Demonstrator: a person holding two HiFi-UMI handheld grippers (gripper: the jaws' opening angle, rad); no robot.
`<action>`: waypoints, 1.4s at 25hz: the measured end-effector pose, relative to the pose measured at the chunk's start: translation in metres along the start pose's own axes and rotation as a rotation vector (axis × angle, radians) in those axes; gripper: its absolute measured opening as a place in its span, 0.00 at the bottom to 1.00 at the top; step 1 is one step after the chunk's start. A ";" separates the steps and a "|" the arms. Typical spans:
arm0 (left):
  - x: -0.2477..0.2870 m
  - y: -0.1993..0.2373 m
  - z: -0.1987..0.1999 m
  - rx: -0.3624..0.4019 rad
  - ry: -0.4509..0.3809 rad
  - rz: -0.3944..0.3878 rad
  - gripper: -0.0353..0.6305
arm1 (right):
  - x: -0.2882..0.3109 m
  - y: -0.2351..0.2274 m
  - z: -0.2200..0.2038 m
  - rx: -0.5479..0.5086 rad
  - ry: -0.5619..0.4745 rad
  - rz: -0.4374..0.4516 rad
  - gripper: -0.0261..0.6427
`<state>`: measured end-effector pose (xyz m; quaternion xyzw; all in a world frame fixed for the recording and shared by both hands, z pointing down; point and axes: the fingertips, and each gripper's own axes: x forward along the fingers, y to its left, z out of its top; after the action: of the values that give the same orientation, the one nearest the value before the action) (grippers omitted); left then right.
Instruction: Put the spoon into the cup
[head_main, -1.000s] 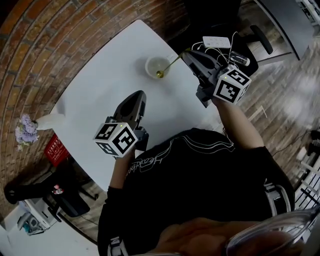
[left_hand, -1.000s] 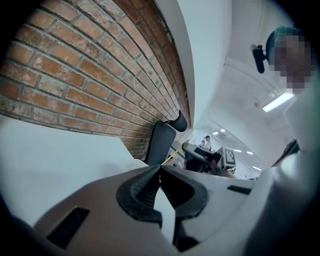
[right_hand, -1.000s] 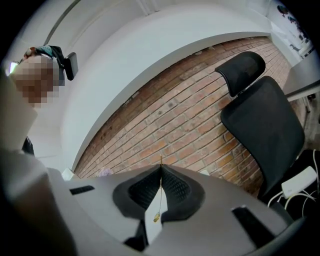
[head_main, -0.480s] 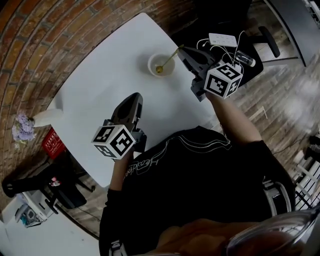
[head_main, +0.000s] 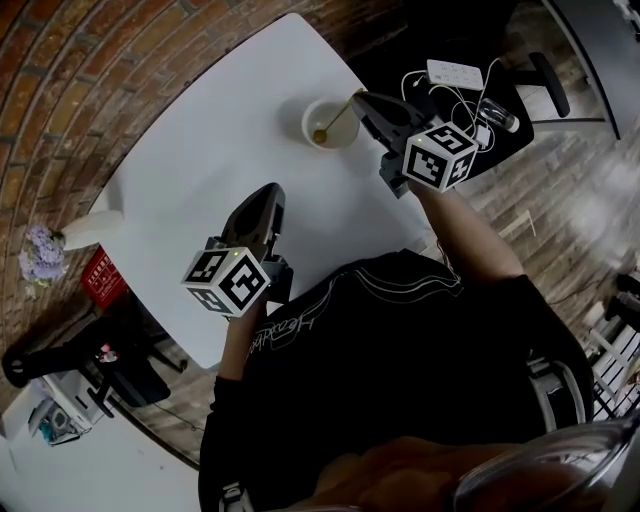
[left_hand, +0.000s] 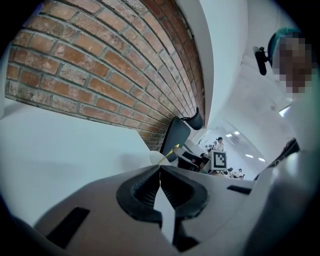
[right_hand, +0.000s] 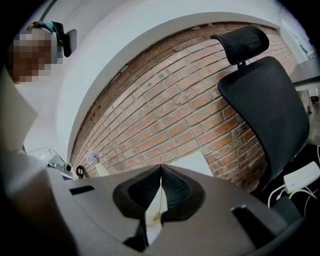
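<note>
As right tool (head_main: 361, 97) grips spoon (head_main: 337, 116), in cup (head_main: 309, 127)

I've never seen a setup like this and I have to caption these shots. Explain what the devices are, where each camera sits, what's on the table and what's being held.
There is no robot here. A person holds a two-jaw gripper in each hand, and the cubes with black-and-white squares are part of those grippers. The head view comes from a camera on the person's head, looking steeply down. Each gripper view comes from a camera riding on that gripper, looking along its jaws.

On the white table stands a pale cup. The right gripper is shut on the thin handle of a gold spoon, and the spoon's bowl sits down inside the cup. The left gripper is over the table with its jaws together, holding nothing.
</note>
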<state>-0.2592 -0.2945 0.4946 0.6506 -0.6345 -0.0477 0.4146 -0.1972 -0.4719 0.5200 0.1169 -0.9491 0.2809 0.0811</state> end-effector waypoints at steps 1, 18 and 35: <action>0.001 0.000 -0.001 -0.003 0.003 0.000 0.06 | 0.001 0.000 -0.002 0.000 0.004 0.001 0.04; 0.001 0.008 -0.006 -0.020 0.017 -0.001 0.06 | 0.003 -0.022 -0.011 0.045 0.001 -0.036 0.04; -0.012 0.007 -0.013 0.025 0.010 0.000 0.06 | -0.037 -0.022 0.004 0.031 -0.078 -0.117 0.16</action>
<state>-0.2595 -0.2762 0.5021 0.6557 -0.6332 -0.0368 0.4096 -0.1559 -0.4852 0.5199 0.1844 -0.9386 0.2856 0.0583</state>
